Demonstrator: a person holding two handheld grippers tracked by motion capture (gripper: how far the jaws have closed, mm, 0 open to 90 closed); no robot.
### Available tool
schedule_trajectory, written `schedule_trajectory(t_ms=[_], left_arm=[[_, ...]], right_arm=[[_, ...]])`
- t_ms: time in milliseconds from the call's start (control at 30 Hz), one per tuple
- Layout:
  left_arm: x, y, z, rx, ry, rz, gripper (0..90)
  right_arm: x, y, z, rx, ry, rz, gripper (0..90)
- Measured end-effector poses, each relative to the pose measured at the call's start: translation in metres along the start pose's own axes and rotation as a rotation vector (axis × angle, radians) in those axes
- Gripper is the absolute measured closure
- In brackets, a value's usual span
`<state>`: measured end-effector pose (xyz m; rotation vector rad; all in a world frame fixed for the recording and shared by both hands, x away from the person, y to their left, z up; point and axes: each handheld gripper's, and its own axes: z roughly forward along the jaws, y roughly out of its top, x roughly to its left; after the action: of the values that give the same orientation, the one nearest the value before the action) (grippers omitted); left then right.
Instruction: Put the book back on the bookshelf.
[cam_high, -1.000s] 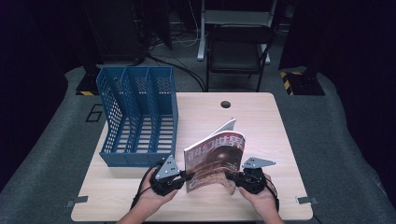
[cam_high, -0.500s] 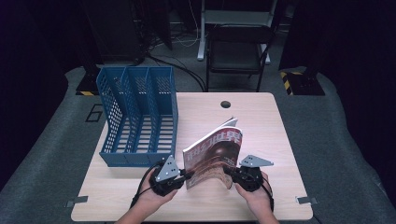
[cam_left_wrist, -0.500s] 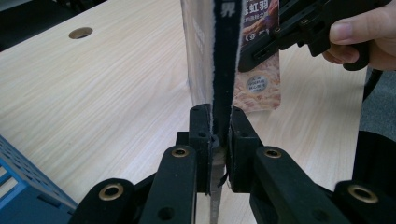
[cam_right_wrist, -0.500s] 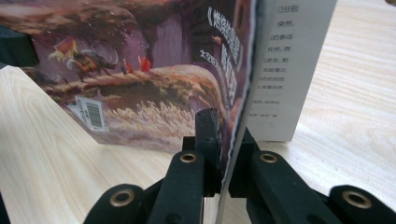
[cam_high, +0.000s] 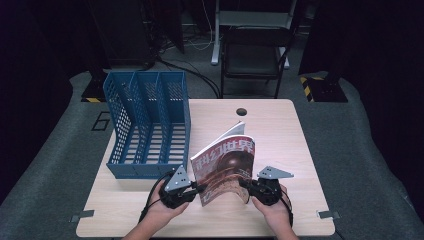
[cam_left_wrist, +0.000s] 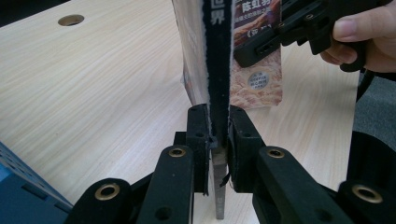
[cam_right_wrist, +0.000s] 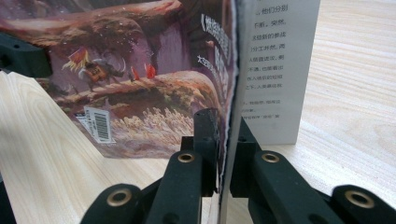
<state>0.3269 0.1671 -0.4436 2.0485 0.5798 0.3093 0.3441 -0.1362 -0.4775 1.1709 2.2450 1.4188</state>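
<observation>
A magazine (cam_high: 225, 160) with a brown picture cover stands on its lower edge at the near middle of the table, its pages fanning slightly at the top. My left gripper (cam_high: 201, 188) is shut on its lower left corner. In the left gripper view the pads (cam_left_wrist: 198, 135) pinch the dark spine edge (cam_left_wrist: 217, 56). My right gripper (cam_high: 243, 184) is shut on the lower right edge, with cover and pages (cam_right_wrist: 154, 70) between its pads (cam_right_wrist: 208, 140). Both pairs of jaws have just eased a touch wider, still pressing the magazine.
A blue three-slot mesh file holder (cam_high: 150, 125) lies just left of the magazine, its open side up. The wooden table (cam_high: 290, 135) has a cable hole (cam_high: 242, 111) at the far middle. A dark chair (cam_high: 255, 55) stands beyond the table.
The magazine has tipped slightly more upright and its top has drifted a little to the left. Both hands have stayed almost where they were.
</observation>
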Motion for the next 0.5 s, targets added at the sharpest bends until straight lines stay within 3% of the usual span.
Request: schedule_trajectory(t_ms=[333, 500], left_arm=[[-0.0016, 0.0003, 0.0005, 0.002, -0.013, -0.009, 81.1], [-0.0050, 0.0014, 0.0016, 0.012, -0.023, 0.013, 80.7]], right_arm=[[-0.0016, -0.0015, -0.0031, -0.018, -0.005, 0.006, 74.6], [-0.0026, -0.0018, -0.0047, -0.015, 0.000, 0.019, 70.1]])
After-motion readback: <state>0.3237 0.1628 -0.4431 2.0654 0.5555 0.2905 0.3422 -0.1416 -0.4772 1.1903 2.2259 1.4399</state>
